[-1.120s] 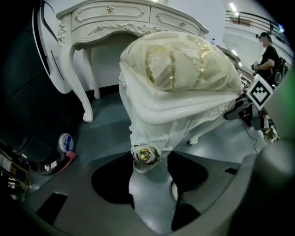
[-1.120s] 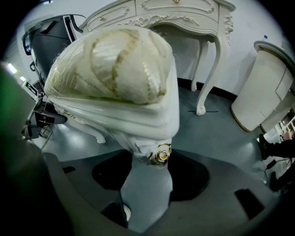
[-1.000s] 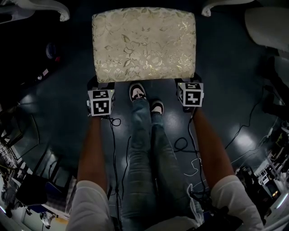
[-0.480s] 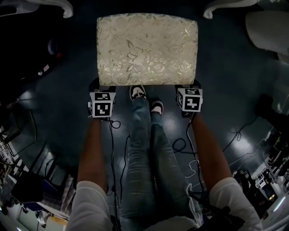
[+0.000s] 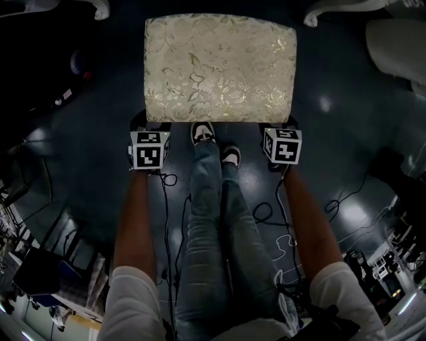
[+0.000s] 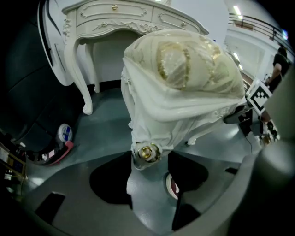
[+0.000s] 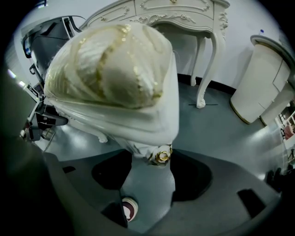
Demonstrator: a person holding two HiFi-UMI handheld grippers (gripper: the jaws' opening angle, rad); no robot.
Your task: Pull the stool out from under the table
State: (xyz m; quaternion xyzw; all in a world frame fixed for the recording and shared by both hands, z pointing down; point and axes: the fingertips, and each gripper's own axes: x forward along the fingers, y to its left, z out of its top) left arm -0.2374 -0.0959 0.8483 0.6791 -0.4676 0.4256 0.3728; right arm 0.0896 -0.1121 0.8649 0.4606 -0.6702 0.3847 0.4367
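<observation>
Left gripper (image 6: 148, 161): jaws set wide, clamped on the stool's near-left corner block, gold rosette (image 6: 146, 152) sitting right at the jaw tips. Right gripper (image 7: 154, 163): same hold, mirrored, on the near-right corner. Neither jaw has moved over the last second, so grip is steady and nothing is slipping. What changed: in the head view the stool (image 5: 219, 66) keeps its place against the grippers and the person's shoes (image 5: 203, 135), while the table legs (image 5: 100, 6) have slid up to the top edge of frame. Read: person and stool are backing off together, so the pull is live and working. Stool now stands on the dark floor (image 5: 346, 133) right in front of the feet, fully out from under the table (image 6: 92, 18), with open floor between them in both gripper views. My call: task is essentially done; what's left is set down and let go. Watch the cables (image 5: 266, 213) behind the feet if backing further. Stool itself: rectangular padded cushion in pale gold floral brocade, shiny, possibly plastic-wrapped; white carved frame, curved legs, gold rosettes at the corners. Looks rigid; corner holds should carry it square.
</observation>
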